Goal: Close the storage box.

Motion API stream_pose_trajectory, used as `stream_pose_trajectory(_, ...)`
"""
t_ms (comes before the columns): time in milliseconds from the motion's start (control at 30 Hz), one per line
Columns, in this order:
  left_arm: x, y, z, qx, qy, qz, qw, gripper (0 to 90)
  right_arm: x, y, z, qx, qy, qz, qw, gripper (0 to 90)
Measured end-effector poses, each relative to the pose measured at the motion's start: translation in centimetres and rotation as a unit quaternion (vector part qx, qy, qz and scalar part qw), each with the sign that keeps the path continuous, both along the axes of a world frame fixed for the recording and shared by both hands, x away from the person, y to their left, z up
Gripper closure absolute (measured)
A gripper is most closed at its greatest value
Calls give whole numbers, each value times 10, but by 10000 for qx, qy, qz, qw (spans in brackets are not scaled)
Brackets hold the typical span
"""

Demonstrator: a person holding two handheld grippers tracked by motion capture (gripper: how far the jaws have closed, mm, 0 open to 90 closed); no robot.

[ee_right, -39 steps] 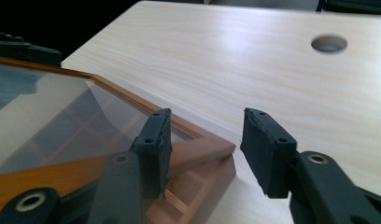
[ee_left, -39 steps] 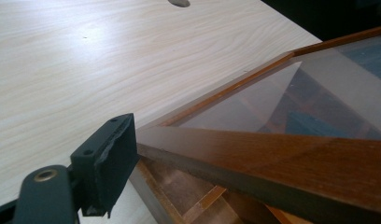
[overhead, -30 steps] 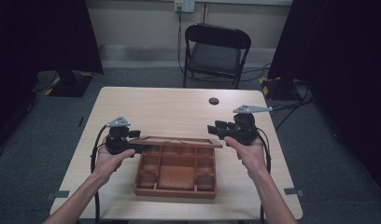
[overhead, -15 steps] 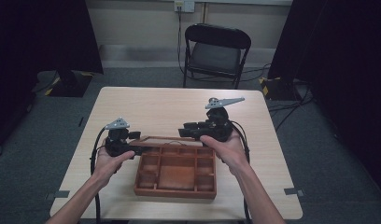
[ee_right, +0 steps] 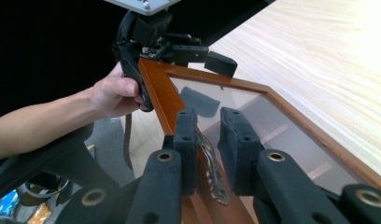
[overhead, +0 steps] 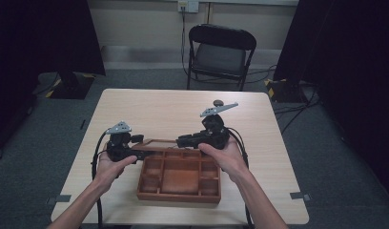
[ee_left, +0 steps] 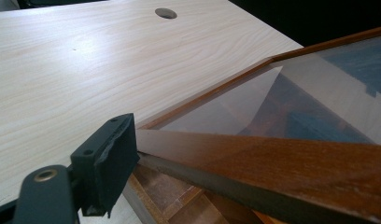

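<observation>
The lid [overhead: 157,143], a brown wooden frame around a clear pane, is raised at a tilt over the far edge of the wooden box [overhead: 179,177], which sits on the near half of the table [overhead: 173,107]. Its wood is smooth and reddish, its corners mitred, and the pane is glossy enough to throw back pale reflections. Through it I make out the box's dividers, thin wooden walls that cut the inside into square and oblong compartments. My left gripper [overhead: 135,153] grips the lid's frame at its left end, one ribbed black pad [ee_left: 107,163] pressed flat against the wood; I cannot see the other jaw in my own view. My right gripper [ee_right: 208,140] sits at the lid's near rail with its two black jaws slightly apart, the wooden edge just at the left one; whether they pinch it I cannot tell. My left hand [ee_right: 115,95] wraps its gripper's handle. The table is pale, fine-grained wood with rounded corners and a small dark round hole [ee_left: 165,13] near its far side. Beyond it stands a black folding chair [overhead: 220,53] on grey carpet.
</observation>
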State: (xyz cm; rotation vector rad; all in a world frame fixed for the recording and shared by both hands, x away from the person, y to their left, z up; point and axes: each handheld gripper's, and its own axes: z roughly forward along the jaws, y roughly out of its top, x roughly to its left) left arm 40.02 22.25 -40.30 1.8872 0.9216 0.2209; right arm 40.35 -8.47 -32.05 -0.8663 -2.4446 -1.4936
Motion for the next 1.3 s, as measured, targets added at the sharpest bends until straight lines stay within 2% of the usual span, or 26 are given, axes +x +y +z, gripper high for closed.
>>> stream_pose_trajectory(300,0,0,-2,57,1,-20,10000,173,1,4,-6,-43,182,35,9998,765)
stream_pose_trajectory(400,0,0,-3,57,20,5,10000,173,1,5,-7,-83,215,62,9997,787)
stream_pose_trajectory(533,0,0,-3,51,23,0,10000,175,1,4,-7,-88,134,186,9997,815)
stream_pose_trajectory(800,1,4,-4,51,59,56,10000,179,3,-1,-9,-71,37,234,9997,819)
stream_pose_trajectory(900,2,6,-5,139,46,117,9998,181,2,-2,-10,-108,22,242,9996,820)
stream_pose_trajectory(1033,4,9,-7,157,86,119,9998,177,2,-4,-11,-118,25,246,9996,819)
stream_pose_trajectory(1200,8,12,-11,178,153,102,9997,171,1,-7,-13,-131,34,245,9996,819)
stream_pose_trajectory(1300,12,16,-16,259,193,64,9995,175,0,-7,-13,-173,3,258,9995,819)
